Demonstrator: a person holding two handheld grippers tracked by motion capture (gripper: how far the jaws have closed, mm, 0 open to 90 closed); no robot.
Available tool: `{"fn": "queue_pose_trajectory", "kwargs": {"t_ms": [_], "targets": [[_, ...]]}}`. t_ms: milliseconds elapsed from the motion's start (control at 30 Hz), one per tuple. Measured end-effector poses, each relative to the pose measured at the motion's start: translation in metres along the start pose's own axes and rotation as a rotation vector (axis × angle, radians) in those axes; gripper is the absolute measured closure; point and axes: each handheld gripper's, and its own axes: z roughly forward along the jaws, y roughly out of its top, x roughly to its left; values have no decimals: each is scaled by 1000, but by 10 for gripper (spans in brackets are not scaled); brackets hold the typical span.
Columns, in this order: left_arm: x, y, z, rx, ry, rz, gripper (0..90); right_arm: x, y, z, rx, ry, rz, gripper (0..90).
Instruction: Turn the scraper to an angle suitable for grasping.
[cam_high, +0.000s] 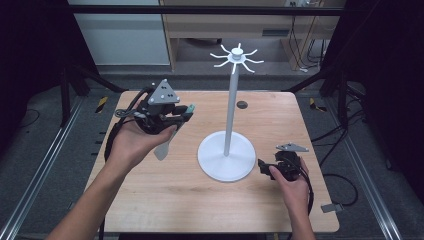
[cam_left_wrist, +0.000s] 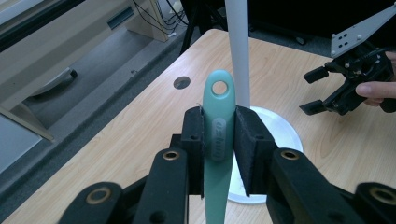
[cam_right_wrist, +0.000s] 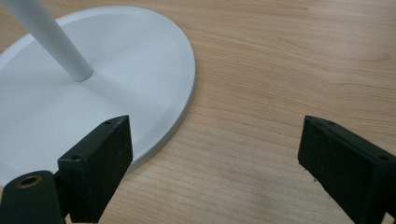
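Observation:
My left gripper (cam_left_wrist: 219, 140) is shut on the mint-green handle of a utensil (cam_left_wrist: 218, 126), whose hanging hole points up and away from me. In the high view the left gripper (cam_high: 179, 114) is held above the table's left half, and the utensil's grey blade (cam_high: 162, 149) hangs below the hand. A white stand rises at mid-table: round base (cam_high: 226, 157), thin pole (cam_high: 230, 110), and a ring of hooks (cam_high: 236, 56) on top. My right gripper (cam_high: 263, 167) rests low by the base's right edge. Its jaws stand wide open over bare wood (cam_right_wrist: 215, 158), beside the base (cam_right_wrist: 116, 70).
The wooden table (cam_high: 175, 200) has a small round hole (cam_high: 242, 104) near its far edge. Metal rails run along both sides on the floor. A wooden cabinet and cables stand behind the table. A small grey plate (cam_high: 331, 207) sticks out at the right edge.

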Motion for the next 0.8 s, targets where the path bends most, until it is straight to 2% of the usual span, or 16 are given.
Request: {"fn": "queue_pose_trajectory", "kwargs": {"t_ms": [300,800], "targets": [[1,12,-2,-19,7,2,747,0,0,0,0,0,1,106],[9,27,-3,-54,16,-24,747,0,0,0,1,2,0,106]]}}
